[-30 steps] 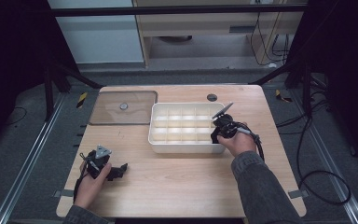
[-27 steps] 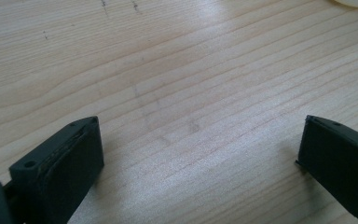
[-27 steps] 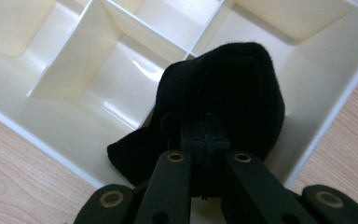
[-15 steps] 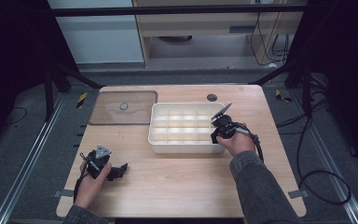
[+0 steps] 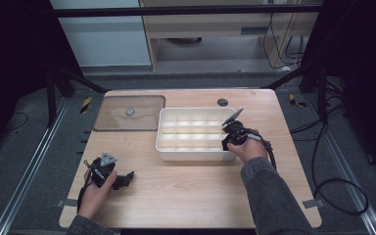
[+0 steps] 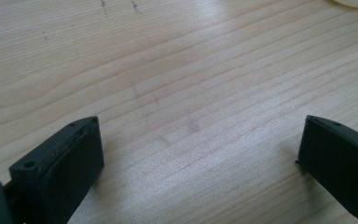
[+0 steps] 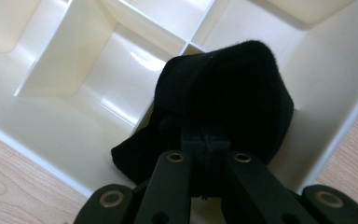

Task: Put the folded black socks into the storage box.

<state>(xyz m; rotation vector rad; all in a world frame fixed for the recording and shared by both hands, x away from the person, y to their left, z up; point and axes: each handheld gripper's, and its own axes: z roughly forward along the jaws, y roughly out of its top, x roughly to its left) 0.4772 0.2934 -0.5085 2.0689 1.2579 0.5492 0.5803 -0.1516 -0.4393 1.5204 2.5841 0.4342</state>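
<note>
The left gripper (image 5: pixel 125 179) rests at seven o'clock on the wooden table (image 5: pixel 186 196), jaws wide and empty. At three o'clock, the right gripper (image 5: pixel 226 139) pinches a black cloth (image 7: pixel 223 98) over the near-right compartment of the white divided tray (image 5: pixel 191 155). The cloth looks soft, light and floppy, best gripped at a bunched fold. A clear lid (image 5: pixel 127 112) lies at eleven o'clock; grey floor and cables surround.
</note>
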